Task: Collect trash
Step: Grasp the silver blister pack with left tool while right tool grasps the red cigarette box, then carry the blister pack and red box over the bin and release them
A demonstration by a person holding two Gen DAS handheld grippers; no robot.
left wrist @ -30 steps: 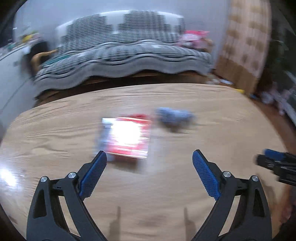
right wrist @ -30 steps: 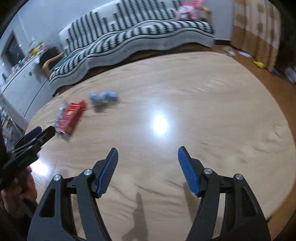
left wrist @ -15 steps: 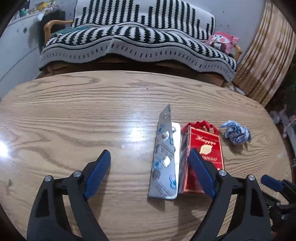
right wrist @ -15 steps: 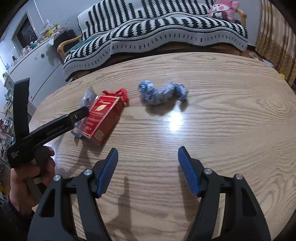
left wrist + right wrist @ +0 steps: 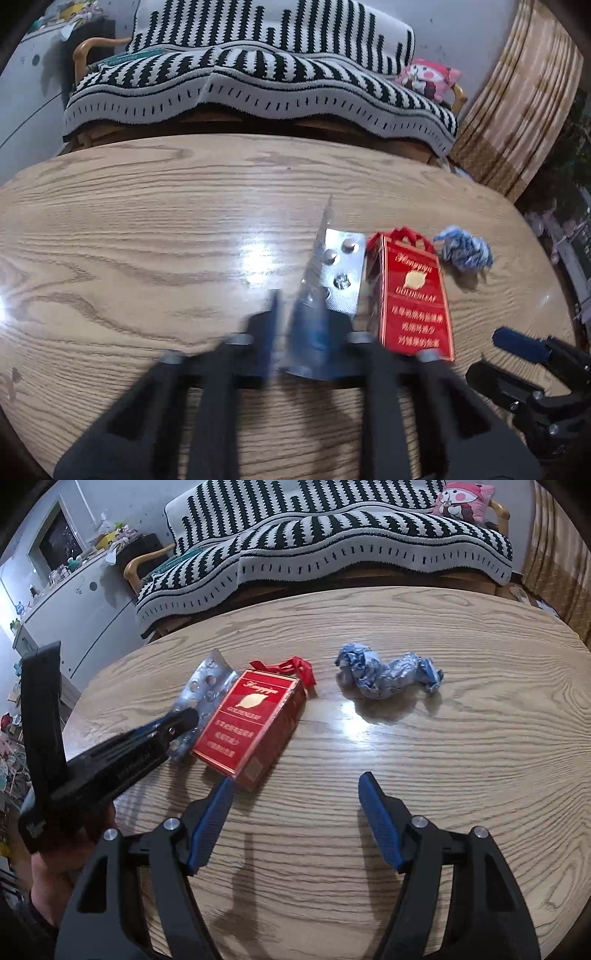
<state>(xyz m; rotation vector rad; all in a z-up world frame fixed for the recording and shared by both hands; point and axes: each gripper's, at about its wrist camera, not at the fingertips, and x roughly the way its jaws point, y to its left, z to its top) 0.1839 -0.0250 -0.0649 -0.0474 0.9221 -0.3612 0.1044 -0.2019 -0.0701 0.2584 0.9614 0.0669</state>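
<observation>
A silver pill blister pack stands on edge on the wooden table, next to a red cigarette box and a crumpled blue-white wrapper. My left gripper is blurred, its fingers closing around the near end of the blister pack. In the right wrist view the left gripper meets the blister pack beside the red box; the wrapper lies farther right. My right gripper is open and empty, just above the table near the box.
A sofa with a black-and-white striped cover stands behind the table, with a pink plush toy on it. A white cabinet is at the left. A curtain hangs at the right.
My left gripper has narrowed from wide open to closing around the blister pack. The right gripper moved a little closer to the red box and stays open.
</observation>
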